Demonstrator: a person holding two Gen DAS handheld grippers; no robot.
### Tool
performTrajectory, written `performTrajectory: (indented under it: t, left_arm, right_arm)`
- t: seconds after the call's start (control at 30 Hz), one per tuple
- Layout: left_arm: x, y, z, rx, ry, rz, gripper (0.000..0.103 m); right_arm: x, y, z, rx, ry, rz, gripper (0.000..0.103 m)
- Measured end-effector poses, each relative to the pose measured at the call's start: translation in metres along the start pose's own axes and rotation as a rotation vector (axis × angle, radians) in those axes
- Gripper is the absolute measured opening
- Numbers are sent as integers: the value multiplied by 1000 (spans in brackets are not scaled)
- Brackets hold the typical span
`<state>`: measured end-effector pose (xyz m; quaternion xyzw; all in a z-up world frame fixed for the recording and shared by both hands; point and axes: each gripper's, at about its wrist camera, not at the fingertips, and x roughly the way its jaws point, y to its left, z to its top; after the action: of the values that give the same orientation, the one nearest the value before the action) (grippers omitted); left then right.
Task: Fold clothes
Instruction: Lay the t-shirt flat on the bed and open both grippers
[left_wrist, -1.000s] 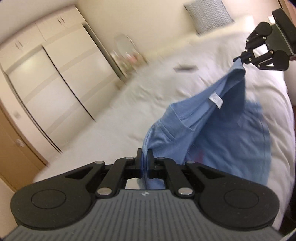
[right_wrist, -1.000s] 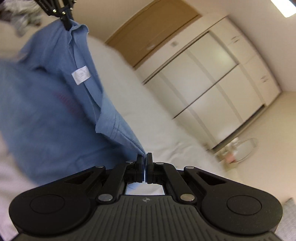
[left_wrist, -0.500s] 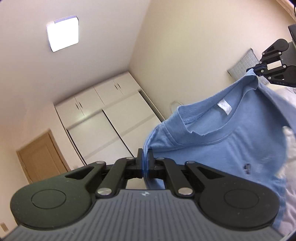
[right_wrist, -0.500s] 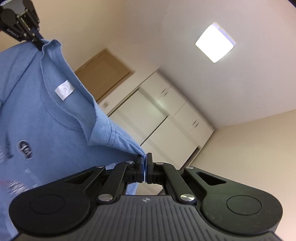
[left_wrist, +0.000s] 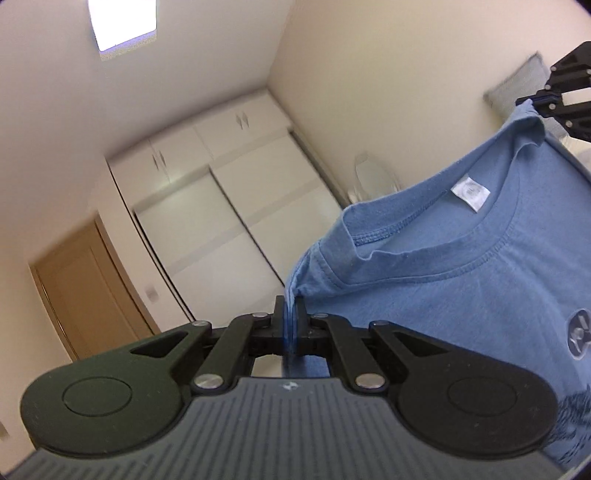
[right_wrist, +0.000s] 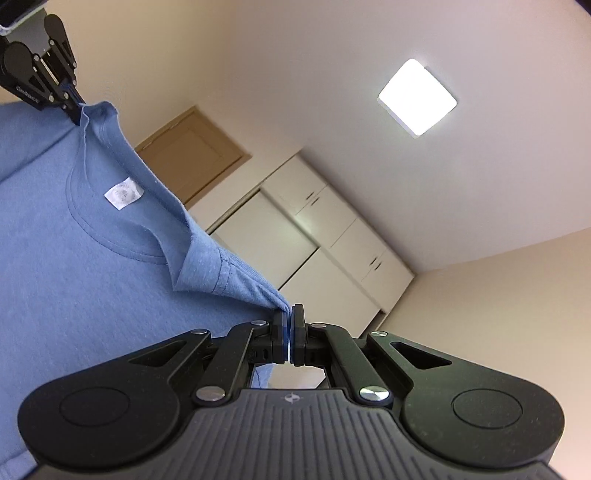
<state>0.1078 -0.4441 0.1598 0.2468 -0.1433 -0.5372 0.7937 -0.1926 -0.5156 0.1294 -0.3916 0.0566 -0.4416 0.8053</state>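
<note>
1. Left wrist view: the left gripper (left_wrist: 290, 325) has its jaws clamped on a shoulder edge of a blue T-shirt (left_wrist: 461, 295), which hangs in the air to the right, collar uppermost.
2. At upper right the right gripper (left_wrist: 532, 101) pinches the shirt's far shoulder, so the neckline spans between the two.
3. Open air lies left of the shirt, with white wardrobes (left_wrist: 229, 206), a wooden door (left_wrist: 92, 288) and a ceiling light (left_wrist: 123, 22) beyond.
4. A white neck tag (left_wrist: 470, 192) sits inside the collar; its print is too small to read. A dark round emblem (left_wrist: 578, 334) shows at the right edge, unreadable.
5. Right wrist view: the right gripper (right_wrist: 289, 332) is closed on the shirt's near shoulder; the shirt (right_wrist: 92, 277) fills the left.
6. The left gripper (right_wrist: 74, 105) grips the far shoulder at upper left.
7. Ceiling and wall stand open to the right; the tag (right_wrist: 123, 192) is illegible.
</note>
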Motion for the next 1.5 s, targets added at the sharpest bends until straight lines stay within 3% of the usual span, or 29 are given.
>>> performTrajectory:
  t: [0.3, 0.53, 0.7, 0.83, 0.9, 0.97, 1.13, 1.23, 1.37, 1.5]
  left_arm:
    - [183, -64, -121, -7, 269, -112, 2]
    - [290, -98, -211, 17, 410, -118, 1]
    - [337, -127, -277, 15, 555, -178, 2]
    - [328, -137, -307, 10, 618, -186, 11]
    - [318, -132, -307, -10, 626, -167, 21]
    - [309, -122, -305, -42, 624, -152, 27]
    - [267, -67, -286, -168, 601, -121, 28]
    - [225, -59, -273, -166, 568, -146, 31]
    - [167, -66, -266, -164, 552, -224, 42]
    - [119, -83, -271, -177, 547, -330, 55]
  right_arm:
    - [166, 107, -124, -45, 243, 188, 0]
    - [274, 199, -210, -18, 380, 253, 0]
    - [325, 268, -268, -71, 512, 359, 0]
    - [347, 310, -302, -161, 606, 450, 0]
    - [352, 327, -316, -194, 639, 480, 19]
    - [345, 336, -323, -199, 647, 481, 24]
    - [303, 270, -314, 59, 673, 467, 35]
    - [272, 223, -294, 192, 654, 463, 41]
    - [246, 191, -276, 268, 630, 512, 49]
    - [204, 180, -254, 281, 613, 639, 56]
